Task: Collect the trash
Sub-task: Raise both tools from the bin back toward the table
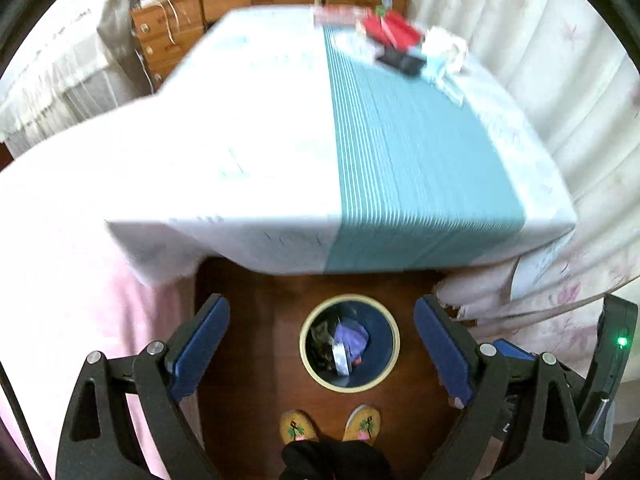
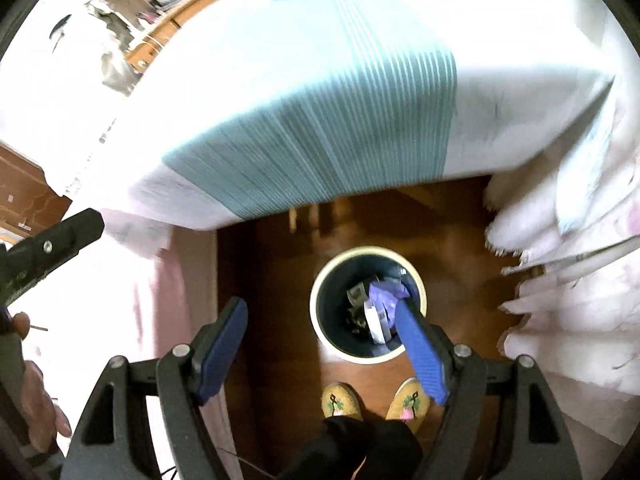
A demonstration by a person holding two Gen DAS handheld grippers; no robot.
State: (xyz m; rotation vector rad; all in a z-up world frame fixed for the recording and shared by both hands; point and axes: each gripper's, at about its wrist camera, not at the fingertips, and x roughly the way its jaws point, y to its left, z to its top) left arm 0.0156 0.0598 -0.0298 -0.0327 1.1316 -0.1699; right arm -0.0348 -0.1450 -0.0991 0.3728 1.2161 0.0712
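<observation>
Nearest: two yellow slippers (image 1: 330,426) on the wooden floor (image 1: 260,320). Left claw (image 1: 322,346) gaped wide, nothing between its blue pads. Right claw (image 2: 322,354) likewise stood wide and empty. Just beyond the slippers, round cream-rimmed bin (image 1: 349,343) on the floor, holding purple wrapping (image 1: 352,338) and white scraps. Beyond it, worktop (image 1: 280,140) under a white-and-teal cloth. At its far end, a red item (image 1: 390,32), something dark and white crumpled material, possibly tissue; blurred.
</observation>
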